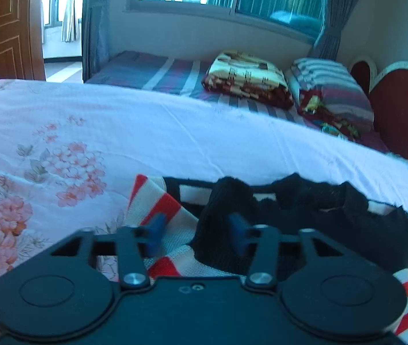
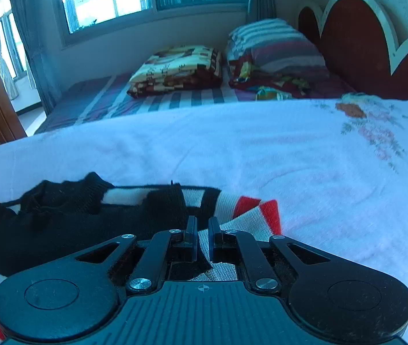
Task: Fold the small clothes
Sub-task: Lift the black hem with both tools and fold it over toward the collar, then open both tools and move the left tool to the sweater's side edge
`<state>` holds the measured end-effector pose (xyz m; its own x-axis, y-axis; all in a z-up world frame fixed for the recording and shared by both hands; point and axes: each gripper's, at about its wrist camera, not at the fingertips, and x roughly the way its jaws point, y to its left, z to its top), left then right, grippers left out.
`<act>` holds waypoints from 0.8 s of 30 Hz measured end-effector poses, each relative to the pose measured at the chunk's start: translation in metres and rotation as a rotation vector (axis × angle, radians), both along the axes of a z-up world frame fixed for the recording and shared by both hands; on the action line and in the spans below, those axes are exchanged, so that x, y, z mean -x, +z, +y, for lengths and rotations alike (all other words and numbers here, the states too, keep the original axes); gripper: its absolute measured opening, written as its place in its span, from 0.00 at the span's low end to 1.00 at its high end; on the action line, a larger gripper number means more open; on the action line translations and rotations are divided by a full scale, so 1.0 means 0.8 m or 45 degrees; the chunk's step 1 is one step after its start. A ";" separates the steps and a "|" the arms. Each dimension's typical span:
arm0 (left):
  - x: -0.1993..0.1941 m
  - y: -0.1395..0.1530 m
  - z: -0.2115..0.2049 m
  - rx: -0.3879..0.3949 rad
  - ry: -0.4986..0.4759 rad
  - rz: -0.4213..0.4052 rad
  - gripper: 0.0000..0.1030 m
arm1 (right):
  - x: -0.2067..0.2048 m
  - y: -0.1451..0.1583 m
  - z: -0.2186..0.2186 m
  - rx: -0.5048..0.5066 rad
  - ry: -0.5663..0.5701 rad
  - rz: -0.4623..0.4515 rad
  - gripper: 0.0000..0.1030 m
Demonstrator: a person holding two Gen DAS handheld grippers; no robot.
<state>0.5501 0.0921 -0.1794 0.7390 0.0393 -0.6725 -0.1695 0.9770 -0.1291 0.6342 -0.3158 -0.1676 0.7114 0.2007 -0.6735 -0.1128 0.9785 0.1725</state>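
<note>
A small knitted sweater (image 1: 227,247), black with white, red and dark stripes, lies rumpled on a white floral quilt (image 1: 117,132). My left gripper (image 1: 196,230) hovers low over the sweater's left part. It is open, its blue pads (image 1: 155,230) wide apart and pressing on nothing, with striped knit and a black edge showing between them. In the right wrist view the sweater (image 2: 60,230) spreads to the left. My right gripper (image 2: 203,237) sits at the sweater's striped right end with its jaws almost together. I cannot tell whether any knit is nipped between them.
The quilt (image 2: 304,166) runs wide beyond the sweater. Behind it lie a striped sheet, a folded patterned blanket (image 1: 247,77), a striped pillow (image 1: 330,86) and a red heart-shaped headboard (image 1: 399,106). A wooden door (image 1: 2,28) stands far left, with curtained windows behind.
</note>
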 end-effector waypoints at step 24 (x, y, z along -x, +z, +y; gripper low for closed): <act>0.056 -0.025 -0.058 -0.098 -0.205 0.078 0.65 | 0.069 -0.040 0.025 0.182 0.102 0.023 0.05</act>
<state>0.5055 0.0460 -0.1996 0.6978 -0.0230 -0.7159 -0.0156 0.9988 -0.0473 0.5789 -0.2958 -0.1994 0.6845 0.1579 -0.7117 -0.1900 0.9812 0.0349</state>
